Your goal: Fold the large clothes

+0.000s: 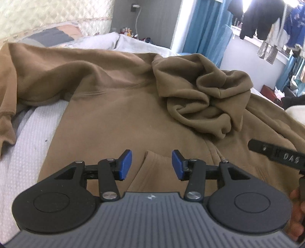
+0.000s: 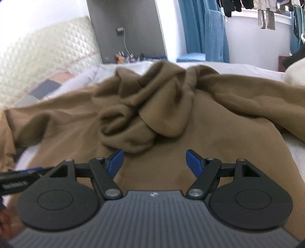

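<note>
A large brown hoodie [image 1: 114,118] lies spread flat on the bed, its hood [image 1: 205,99] bunched in a heap on the upper chest. One sleeve [image 1: 38,63] stretches off to the left. My left gripper [image 1: 152,165] hovers open just above the body fabric, near a ribbed pocket edge [image 1: 152,154], with nothing between its blue pads. In the right wrist view the hood [image 2: 141,114] sits just beyond my right gripper [image 2: 154,164], which stands wide open over the hoodie [image 2: 219,137] and holds nothing. The other sleeve [image 2: 247,103] runs off to the right.
The bed has a white textured sheet [image 1: 28,143] and a quilted headboard [image 2: 47,51]. A patchwork quilt [image 1: 51,34] lies near the head. Blue curtains [image 2: 205,30] and hanging clothes [image 1: 263,17] are behind. A white soft object [image 2: 295,74] sits at the right edge.
</note>
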### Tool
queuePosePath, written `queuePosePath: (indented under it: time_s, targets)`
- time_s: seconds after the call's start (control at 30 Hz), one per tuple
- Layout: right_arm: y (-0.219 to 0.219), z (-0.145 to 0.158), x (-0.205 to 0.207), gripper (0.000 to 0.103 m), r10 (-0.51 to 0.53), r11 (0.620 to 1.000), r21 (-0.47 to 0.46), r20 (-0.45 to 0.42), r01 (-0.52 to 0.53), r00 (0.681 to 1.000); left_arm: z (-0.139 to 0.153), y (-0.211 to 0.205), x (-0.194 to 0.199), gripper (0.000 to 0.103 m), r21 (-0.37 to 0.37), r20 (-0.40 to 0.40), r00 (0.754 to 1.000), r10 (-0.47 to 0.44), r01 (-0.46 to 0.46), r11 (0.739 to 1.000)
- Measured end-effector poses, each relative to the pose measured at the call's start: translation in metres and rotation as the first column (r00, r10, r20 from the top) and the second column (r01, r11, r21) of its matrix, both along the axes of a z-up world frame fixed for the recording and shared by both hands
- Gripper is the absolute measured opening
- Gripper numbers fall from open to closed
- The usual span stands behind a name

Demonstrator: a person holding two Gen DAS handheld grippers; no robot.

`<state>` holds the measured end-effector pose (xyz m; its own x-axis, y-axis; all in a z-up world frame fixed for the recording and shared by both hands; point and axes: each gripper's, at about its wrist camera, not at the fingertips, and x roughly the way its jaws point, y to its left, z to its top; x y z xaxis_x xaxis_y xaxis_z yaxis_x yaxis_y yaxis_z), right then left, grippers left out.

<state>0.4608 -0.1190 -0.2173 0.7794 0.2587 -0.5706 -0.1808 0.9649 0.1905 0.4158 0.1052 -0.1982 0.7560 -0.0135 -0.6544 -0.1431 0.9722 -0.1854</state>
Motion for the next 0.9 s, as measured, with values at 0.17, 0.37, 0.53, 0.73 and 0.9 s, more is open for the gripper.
queuePosePath:
  time_s: [0.17, 0.37, 0.53, 0.73, 0.9]
  targets:
    - [0.006, 0.003, 0.017, 0.084, -0.003, 0.999, -0.038, 0.053, 0.005, 0.999, -0.008, 0.005, -0.004, 0.057, -0.070, -0.018, 1.000, -0.013, 0.012, 0.998]
    - [0.026, 0.002, 0.059, 0.084, -0.020, 0.997, -0.072, 0.098, 0.027, 0.995, -0.021, 0.016, -0.003, 0.058, -0.157, -0.053, 0.999, -0.001, -0.007, 0.988]
    - [0.062, -0.005, 0.102, 0.084, 0.055, 0.980, -0.198, 0.109, -0.033, 0.993, -0.027, 0.024, -0.001, 0.058, -0.217, -0.039, 0.999, 0.021, -0.029, 0.976]
    - [0.087, 0.024, 0.171, 0.042, -0.038, 0.952, -0.302, 0.035, 0.047, 0.999, -0.032, 0.029, -0.005, 0.058, -0.246, 0.005, 1.000, 0.005, -0.003, 0.969]
    - [0.087, 0.086, 0.235, 0.019, -0.079, 0.953, -0.287, 0.073, 0.097, 0.994, -0.039, 0.046, -0.010, 0.058, -0.331, 0.031, 0.998, 0.049, -0.036, 0.943]
